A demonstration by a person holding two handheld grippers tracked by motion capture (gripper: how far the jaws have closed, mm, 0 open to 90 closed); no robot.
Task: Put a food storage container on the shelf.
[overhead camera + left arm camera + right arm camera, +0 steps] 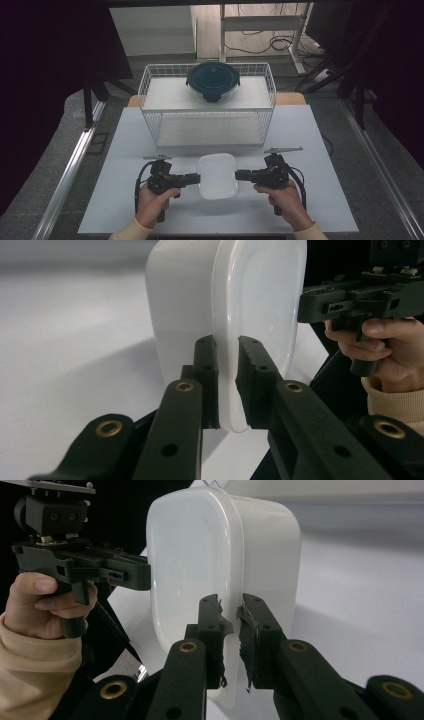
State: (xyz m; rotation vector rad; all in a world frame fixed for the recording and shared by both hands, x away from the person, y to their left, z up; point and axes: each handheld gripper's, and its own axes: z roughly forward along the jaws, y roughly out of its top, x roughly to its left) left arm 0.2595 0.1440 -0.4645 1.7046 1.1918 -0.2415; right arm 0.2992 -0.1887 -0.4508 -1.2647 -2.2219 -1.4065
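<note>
A white rounded-rectangular container (217, 176) with a lid hangs between my two grippers near the table's front, and its shadow falls on the table just in front of it. My left gripper (198, 178) grips its left edge and my right gripper (237, 175) its right edge. In the left gripper view my jaws (226, 342) are shut on the rim of the container (190, 305), with the other gripper (350, 297) beyond. In the right gripper view my jaws (231, 602) pinch the opposite rim of the container (195, 555).
A white wire basket (207, 107) stands behind the container, across the middle of the table. A round container with a dark blue lid (213, 80) sits on its top shelf. Bare table (310, 200) lies to either side of the hands.
</note>
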